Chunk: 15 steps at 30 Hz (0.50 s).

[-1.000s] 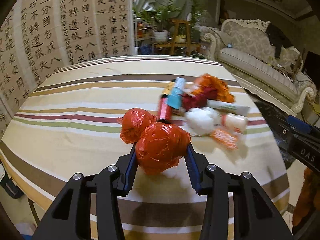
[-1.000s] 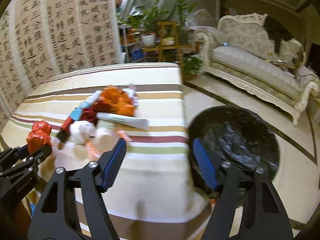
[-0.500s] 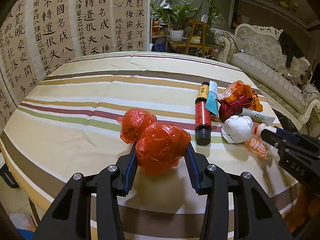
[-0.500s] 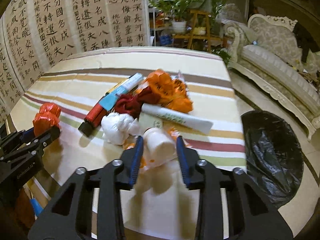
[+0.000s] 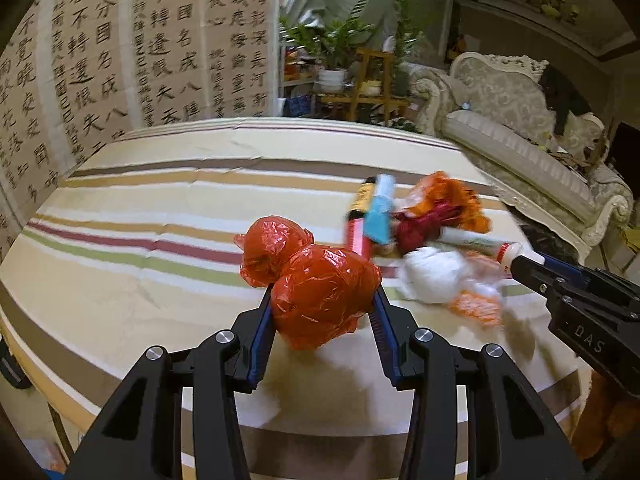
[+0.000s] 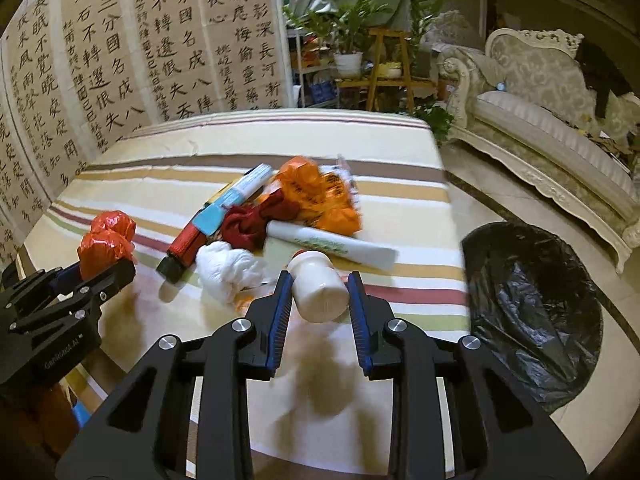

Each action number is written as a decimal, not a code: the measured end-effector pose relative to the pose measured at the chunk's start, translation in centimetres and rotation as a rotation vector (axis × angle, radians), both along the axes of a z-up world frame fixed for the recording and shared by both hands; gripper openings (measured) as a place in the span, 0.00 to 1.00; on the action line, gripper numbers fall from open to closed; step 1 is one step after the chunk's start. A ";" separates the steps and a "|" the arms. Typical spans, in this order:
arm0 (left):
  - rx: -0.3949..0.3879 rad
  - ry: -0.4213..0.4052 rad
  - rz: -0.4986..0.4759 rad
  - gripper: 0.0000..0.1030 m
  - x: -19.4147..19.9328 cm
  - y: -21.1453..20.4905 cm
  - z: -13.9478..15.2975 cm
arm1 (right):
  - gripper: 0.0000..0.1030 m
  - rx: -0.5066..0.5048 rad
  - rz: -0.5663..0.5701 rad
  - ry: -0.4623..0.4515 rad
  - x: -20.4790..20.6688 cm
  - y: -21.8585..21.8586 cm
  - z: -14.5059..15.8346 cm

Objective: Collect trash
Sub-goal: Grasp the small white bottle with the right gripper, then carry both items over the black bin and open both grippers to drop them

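Note:
My left gripper (image 5: 322,300) is shut on a crumpled red plastic bag (image 5: 320,292) and holds it above the striped table (image 5: 160,184). My right gripper (image 6: 318,294) is shut on a small white bottle (image 6: 318,290) lifted just above the table. The left gripper with the red bag also shows in the right wrist view (image 6: 104,248). A pile of trash lies mid-table: an orange wrapper (image 6: 316,192), a dark red cloth (image 6: 256,220), a white crumpled bag (image 6: 230,264), a white tube (image 6: 332,246) and a red-and-black bottle (image 6: 184,248). A bin lined with a black bag (image 6: 528,304) stands on the floor to the right.
A calligraphy screen (image 6: 120,52) stands behind the table on the left. Potted plants on a wooden stand (image 6: 360,56) are at the back. A cream sofa (image 6: 560,128) runs along the right. The table edge (image 6: 452,240) is next to the bin.
My right gripper closed on the white bottle and lifted it off the pile. My left gripper kept its hold on the red bag and shifted a little.

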<state>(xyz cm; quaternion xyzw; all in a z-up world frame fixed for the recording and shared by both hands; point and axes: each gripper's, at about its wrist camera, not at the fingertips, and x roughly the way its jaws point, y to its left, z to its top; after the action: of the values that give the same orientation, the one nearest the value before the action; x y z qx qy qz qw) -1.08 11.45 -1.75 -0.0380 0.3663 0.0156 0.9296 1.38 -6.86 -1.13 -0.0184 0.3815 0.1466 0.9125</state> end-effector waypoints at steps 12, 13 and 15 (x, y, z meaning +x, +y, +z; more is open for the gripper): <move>0.009 -0.029 -0.226 0.43 1.6 -10.3 0.9 | 0.27 0.003 -0.255 -0.044 -0.1 -10.9 0.0; 0.007 -0.028 -0.243 0.43 1.8 -11.1 0.8 | 0.27 0.004 -0.274 -0.045 0.0 -11.8 -0.1; 0.013 -0.027 -0.269 0.43 2.2 -12.8 0.8 | 0.27 0.002 -0.304 -0.046 0.0 -13.2 -0.4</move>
<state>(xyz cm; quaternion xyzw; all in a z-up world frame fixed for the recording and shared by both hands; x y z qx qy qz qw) 1.17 -1.31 -1.00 0.0175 0.3556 -0.1073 0.9283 1.42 -20.03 -1.51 0.0372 0.3586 0.0067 0.9327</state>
